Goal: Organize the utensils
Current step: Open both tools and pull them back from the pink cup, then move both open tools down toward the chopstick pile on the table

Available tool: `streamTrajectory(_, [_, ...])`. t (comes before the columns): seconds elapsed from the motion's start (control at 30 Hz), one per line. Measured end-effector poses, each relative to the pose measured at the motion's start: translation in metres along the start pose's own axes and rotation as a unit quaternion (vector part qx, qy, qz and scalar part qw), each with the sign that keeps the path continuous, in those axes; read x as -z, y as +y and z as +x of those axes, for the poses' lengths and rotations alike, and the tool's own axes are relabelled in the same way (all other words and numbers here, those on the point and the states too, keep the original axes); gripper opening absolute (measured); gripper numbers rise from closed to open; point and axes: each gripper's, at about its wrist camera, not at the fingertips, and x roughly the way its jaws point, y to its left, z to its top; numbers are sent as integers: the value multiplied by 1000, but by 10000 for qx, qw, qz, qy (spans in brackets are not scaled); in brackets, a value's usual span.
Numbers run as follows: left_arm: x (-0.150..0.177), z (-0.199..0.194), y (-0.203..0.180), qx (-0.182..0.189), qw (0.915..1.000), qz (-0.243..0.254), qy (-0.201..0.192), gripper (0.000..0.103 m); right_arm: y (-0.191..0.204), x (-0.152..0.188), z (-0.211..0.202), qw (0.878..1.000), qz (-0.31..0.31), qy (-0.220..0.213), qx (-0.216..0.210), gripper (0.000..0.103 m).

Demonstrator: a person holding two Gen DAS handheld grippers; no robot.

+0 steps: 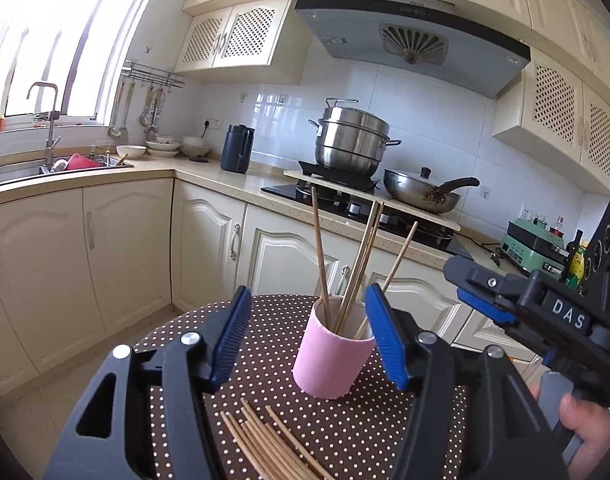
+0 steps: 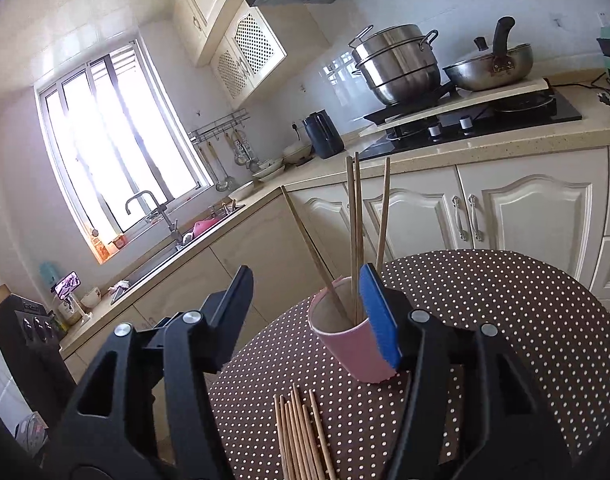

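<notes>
Pink cup (image 1: pixel 333 354) upright on dotted table (image 1: pixel 385 432), four chopsticks (image 1: pixel 355 258) leaning inside. More chopsticks (image 2: pixel 301 436) loose in front. Left gripper (image 1: pixel 309 336) agape, empty. Right gripper (image 2: pixel 309 316) likewise agape, apparently clear of cup.

L wrist view: cup (image 1: pixel 333 354) stands on table (image 1: pixel 385 432), ahead of the left gripper (image 1: pixel 307 340), betw. its fingers, nearer the R finger (image 1: pixel 385 336). Four chopsticks (image 1: pixel 355 256) upright in cup. Loose chopsticks (image 1: pixel 265 448) lie on table below the fingers, nearer than cup. Right gripper (image 1: pixel 485 292) sits R of cup, beyond the R finger. R wrist view: cup (image 2: pixel 345 336) just L of the R finger (image 2: pixel 379 316); loose chopsticks (image 2: pixel 301 436) betw. fingers, nearer than cup. Counter (image 2: pixel 465 140) behind table.
</notes>
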Motion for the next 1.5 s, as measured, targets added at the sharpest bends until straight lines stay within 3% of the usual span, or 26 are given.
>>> streamTrajectory(0.3, [20, -33, 7, -198, 9996, -129, 182, 60, 13, 31, -18, 9997, -171, 146, 121, 56])
streamTrajectory(0.57, [41, -28, -3, -333, 9971, 83, 674, 61, 13, 53, -27, 9979, -434, 369, 323, 58])
streamTrajectory(1.07, [92, 15, 3, -961, 9784, 143, 1826, 62, -14, 86, -4, 9923, -507, 1018, 483, 59])
streamTrajectory(1.5, [120, 32, 20, -1186, 9659, 82, 2299, 62, -28, 105, 11, 9884, -520, 1332, 512, 59])
